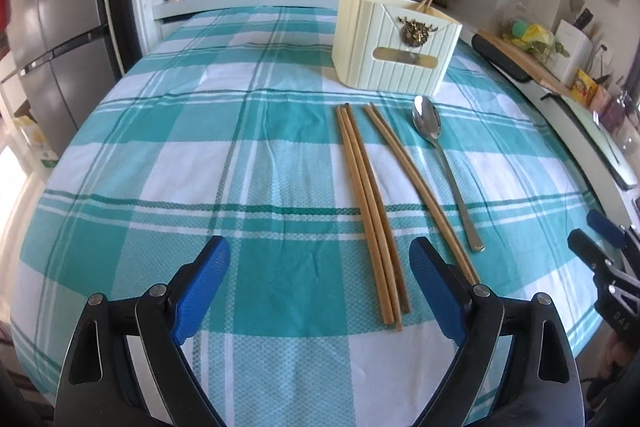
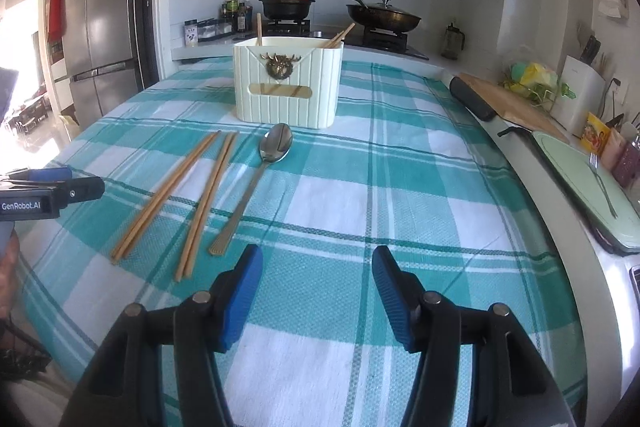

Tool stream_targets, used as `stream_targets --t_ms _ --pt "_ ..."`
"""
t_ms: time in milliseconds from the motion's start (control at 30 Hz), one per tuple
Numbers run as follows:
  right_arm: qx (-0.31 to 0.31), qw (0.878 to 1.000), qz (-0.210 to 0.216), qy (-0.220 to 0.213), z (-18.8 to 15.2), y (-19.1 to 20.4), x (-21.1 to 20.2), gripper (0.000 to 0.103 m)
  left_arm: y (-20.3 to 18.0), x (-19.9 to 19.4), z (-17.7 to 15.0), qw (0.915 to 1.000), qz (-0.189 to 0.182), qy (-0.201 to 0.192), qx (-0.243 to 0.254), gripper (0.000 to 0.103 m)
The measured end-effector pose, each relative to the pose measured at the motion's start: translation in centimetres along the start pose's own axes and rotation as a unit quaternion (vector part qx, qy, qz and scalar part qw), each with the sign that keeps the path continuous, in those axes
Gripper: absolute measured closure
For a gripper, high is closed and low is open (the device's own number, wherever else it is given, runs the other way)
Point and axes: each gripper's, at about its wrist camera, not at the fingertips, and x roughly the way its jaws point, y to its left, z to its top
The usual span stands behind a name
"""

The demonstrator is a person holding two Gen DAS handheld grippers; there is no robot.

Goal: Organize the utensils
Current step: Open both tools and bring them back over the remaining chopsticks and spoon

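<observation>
Here, both the left tongs (image 1: 320, 287) and right tongs (image 2: 316, 291) are held released and empty near the desk (image 1: 160, 167), since chopsticks (image 1: 372, 211) and spoon (image 1: 440, 163) lie unsorted before the far cream utensil holder (image 1: 392, 47).

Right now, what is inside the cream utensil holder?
Chopsticks poke above the rim of the cream utensil holder, one at the left corner, a pair at the right. Its walls hide their lower parts and anything else inside.

Table under teal-white checked cloth (image 2: 400, 195); before the cream ribbed utensil box (image 2: 288, 91): wooden chopsticks (image 2: 208, 203), steel spoon (image 2: 256, 183).
</observation>
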Motion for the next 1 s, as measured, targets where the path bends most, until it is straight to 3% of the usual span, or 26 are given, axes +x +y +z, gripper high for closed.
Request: stream_targets --t_ms 167,667,1000 --pt "0.019 1.0 0.009 -0.019 -0.1 0.1 -0.3 0.045 -0.2 0.2 -0.2 1.0 0.005 0.001 -0.001 0.011" --pt "0.021 1.0 0.019 -0.004 -1.3 0.9 0.6 0.045 -0.1 1.0 -0.1 0.9996 0.027 0.001 0.003 0.011" --pt "0.014 1.0 0.027 0.001 -1.3 1.4 0.8 0.045 1.0 3.6 1.1 0.9998 0.005 0.017 -0.004 0.011"
